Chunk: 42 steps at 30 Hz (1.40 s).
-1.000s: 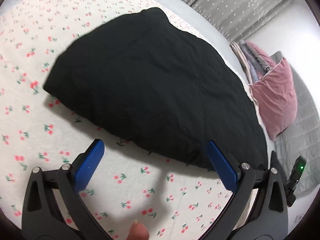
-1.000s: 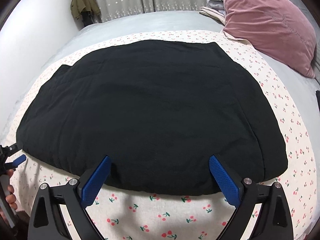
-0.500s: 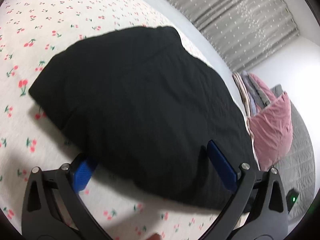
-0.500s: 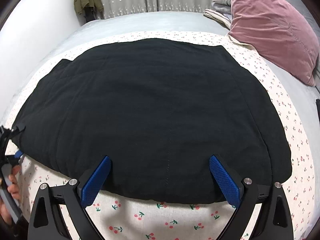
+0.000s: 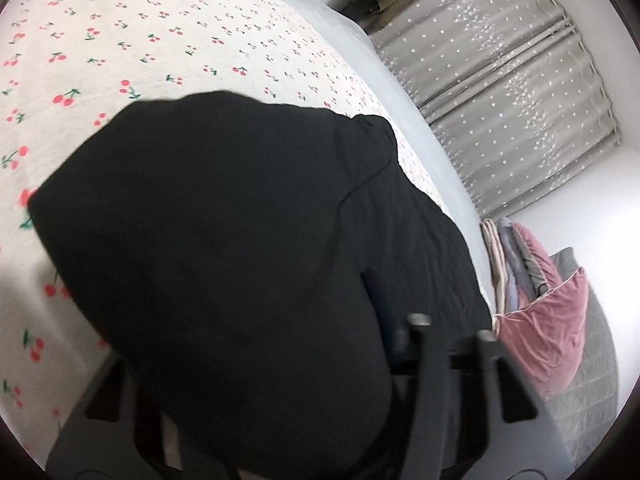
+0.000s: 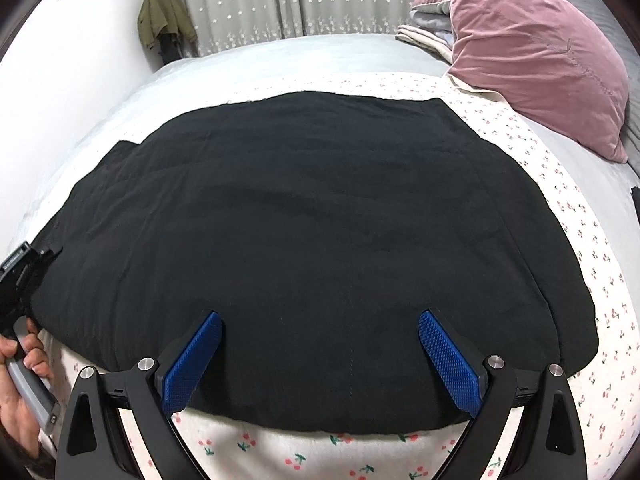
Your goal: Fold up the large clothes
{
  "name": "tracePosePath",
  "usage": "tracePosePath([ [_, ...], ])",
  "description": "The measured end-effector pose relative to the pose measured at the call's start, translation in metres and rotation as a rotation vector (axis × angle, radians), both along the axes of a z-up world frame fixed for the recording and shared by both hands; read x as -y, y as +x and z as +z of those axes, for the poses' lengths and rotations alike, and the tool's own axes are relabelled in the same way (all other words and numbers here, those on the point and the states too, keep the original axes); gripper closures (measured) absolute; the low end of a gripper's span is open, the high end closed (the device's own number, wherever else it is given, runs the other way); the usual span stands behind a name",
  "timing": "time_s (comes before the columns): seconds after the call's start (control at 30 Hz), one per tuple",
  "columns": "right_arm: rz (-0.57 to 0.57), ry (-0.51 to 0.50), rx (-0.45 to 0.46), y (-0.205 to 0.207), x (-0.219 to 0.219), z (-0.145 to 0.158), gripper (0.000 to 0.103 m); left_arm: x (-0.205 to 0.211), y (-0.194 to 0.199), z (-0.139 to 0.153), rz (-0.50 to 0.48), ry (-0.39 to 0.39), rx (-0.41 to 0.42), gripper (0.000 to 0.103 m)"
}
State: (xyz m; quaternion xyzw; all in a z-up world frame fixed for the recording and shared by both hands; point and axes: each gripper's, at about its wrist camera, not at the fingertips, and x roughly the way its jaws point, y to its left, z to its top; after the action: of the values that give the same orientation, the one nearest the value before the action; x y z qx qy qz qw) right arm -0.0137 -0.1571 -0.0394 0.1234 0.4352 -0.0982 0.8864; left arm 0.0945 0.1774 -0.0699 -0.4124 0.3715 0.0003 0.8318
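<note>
A large black quilted garment (image 6: 304,216) lies spread flat on the cherry-print sheet (image 6: 400,452). My right gripper (image 6: 320,332) is open and low over the garment's near hem, with a blue pad (image 6: 192,364) on each side and cloth beneath them. At the garment's left corner, a hand holds my left gripper (image 6: 16,276). In the left wrist view the black garment (image 5: 224,248) bulges up between that gripper's (image 5: 260,320) jaws, which are closing on it. The cloth hides one finger, and the other finger (image 5: 380,304) is blurred against it.
A pink velvet pillow (image 6: 536,48) and a stack of folded linen (image 6: 424,28) lie at the far right of the bed. An olive jacket (image 6: 164,16) hangs by grey star-print curtains (image 5: 500,92). Bare sheet runs along the near edge and to the left.
The left gripper moved onto the garment's corner, rolled, and its jaws narrowed around bunched cloth. The right gripper edged slightly forward over the near hem and stayed open.
</note>
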Motion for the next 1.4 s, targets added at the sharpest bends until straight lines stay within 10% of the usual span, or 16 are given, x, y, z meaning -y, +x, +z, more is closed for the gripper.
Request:
tracePosePath([
  [0.13, -0.011, 0.009, 0.036, 0.004, -0.003, 0.007, 0.003, -0.006, -0.001, 0.021, -0.041, -0.037, 0.067, 0.078],
  [0.7, 0.351, -0.149, 0.117, 0.020, -0.133, 0.014, 0.003, -0.057, -0.029, 0.073, 0.028, 0.114, 0.182, 0.079],
  [1.1, 0.395, 0.051, 0.022, 0.040, -0.109, -0.013, 0.001, 0.058, -0.057, 0.157, -0.246, 0.308, 0.557, 0.079],
  [1.4, 0.234, 0.198, 0.077, 0.004, -0.024, 0.012, 0.001, 0.172, -0.062, 0.146, -0.587, 0.406, 0.612, 0.079],
])
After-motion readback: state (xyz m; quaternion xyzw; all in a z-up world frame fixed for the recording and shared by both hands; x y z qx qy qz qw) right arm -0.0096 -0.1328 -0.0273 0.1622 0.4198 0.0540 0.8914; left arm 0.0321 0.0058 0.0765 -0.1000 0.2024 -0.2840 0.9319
